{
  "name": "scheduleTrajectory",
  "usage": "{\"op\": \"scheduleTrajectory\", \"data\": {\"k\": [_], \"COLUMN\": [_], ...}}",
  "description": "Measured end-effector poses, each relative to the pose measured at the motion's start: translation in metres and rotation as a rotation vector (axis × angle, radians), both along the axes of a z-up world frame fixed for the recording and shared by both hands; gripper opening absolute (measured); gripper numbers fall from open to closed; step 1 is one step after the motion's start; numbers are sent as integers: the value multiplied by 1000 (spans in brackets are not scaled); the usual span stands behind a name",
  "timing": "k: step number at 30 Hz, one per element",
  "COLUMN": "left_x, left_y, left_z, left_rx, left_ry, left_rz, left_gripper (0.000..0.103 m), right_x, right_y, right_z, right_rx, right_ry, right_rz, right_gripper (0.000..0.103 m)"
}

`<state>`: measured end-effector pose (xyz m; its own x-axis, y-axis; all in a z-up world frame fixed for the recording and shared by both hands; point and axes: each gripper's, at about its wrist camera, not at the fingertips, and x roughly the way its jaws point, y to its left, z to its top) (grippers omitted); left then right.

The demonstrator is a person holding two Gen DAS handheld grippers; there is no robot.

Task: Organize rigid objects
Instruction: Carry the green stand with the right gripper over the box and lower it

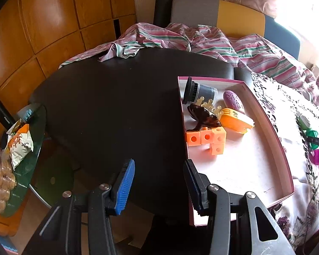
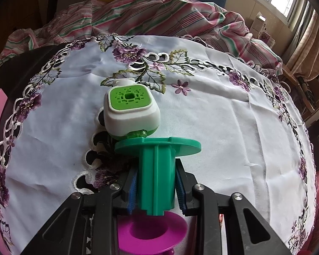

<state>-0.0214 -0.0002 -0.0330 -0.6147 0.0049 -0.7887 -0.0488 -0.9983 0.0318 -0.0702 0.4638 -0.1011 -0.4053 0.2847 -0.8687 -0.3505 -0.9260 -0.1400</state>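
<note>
Left wrist view: left gripper (image 1: 158,188) stands open and empty over the near edge of the shallow pink-rimmed cardboard box (image 1: 274,133), which holds orange plastic cubes (image 1: 206,138).

Right wrist view: right gripper (image 2: 157,188) clamps a green plastic flanged spool (image 2: 156,170) above the white embroidered tablecloth (image 2: 223,116), near a white-and-green square plastic device (image 2: 129,110).

One pink box (image 1: 265,114) — inside, six items; on the cloth, two spools (image 2: 157,170), one white-green device (image 2: 130,110).

Snack bag (image 1: 21,143) with unreadable orange script, black part (image 1: 316,141) marked "DAS"
</note>
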Motion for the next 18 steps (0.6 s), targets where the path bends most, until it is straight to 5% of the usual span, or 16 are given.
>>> {"op": "scheduleTrajectory", "data": {"k": [11,18], "left_x": [1,3], "left_y": [-2,-7], "left_z": [3,6], "left_rx": [17,33], "left_ry": [12,26], "left_rz": [0,5], "left_gripper": [49,49], "right_x": [-2,7], "right_y": [-28,-78], "right_z": [2,45], "right_rx": [-49,-37], "right_ry": [-37,73], "right_rz": [101,226], "right_gripper": [30,30]}}
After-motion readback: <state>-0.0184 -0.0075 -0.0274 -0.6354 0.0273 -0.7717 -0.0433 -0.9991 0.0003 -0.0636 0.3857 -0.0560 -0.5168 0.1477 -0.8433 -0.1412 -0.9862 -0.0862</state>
